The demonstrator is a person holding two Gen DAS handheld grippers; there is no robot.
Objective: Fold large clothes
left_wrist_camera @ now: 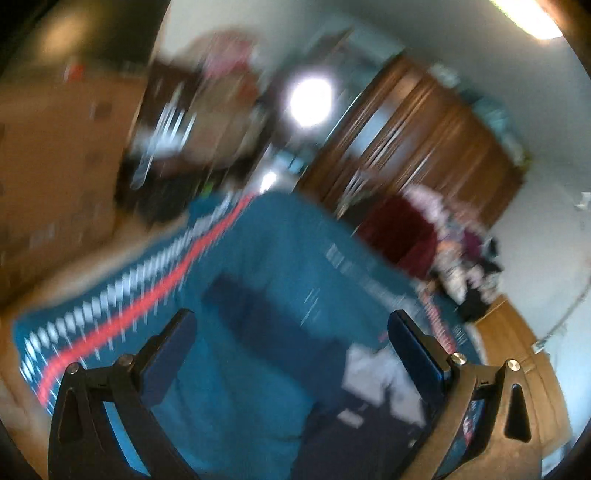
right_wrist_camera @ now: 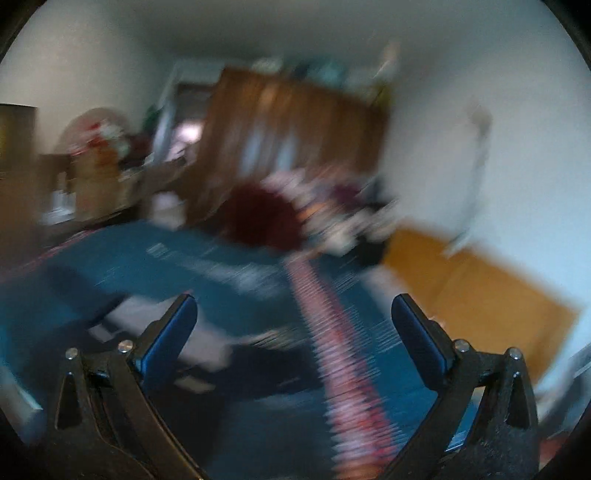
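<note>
Though blurred, teal bedspread [left_wrist_camera: 280, 236] fills the bed — wooden wardrobe [left_wrist_camera: 417, 147] behind; both grippers' fingers spread, holding nothing.

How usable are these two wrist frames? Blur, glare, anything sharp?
Left wrist: heavy motion blur smears the bedspread and wardrobe; a blown-out round light and a bright ceiling lamp glare; only the open left gripper is sharp. Right wrist: similar smear, the red stripe streaked, no glare; the open right gripper stays crisp. Fisheye vignette on both.
</note>
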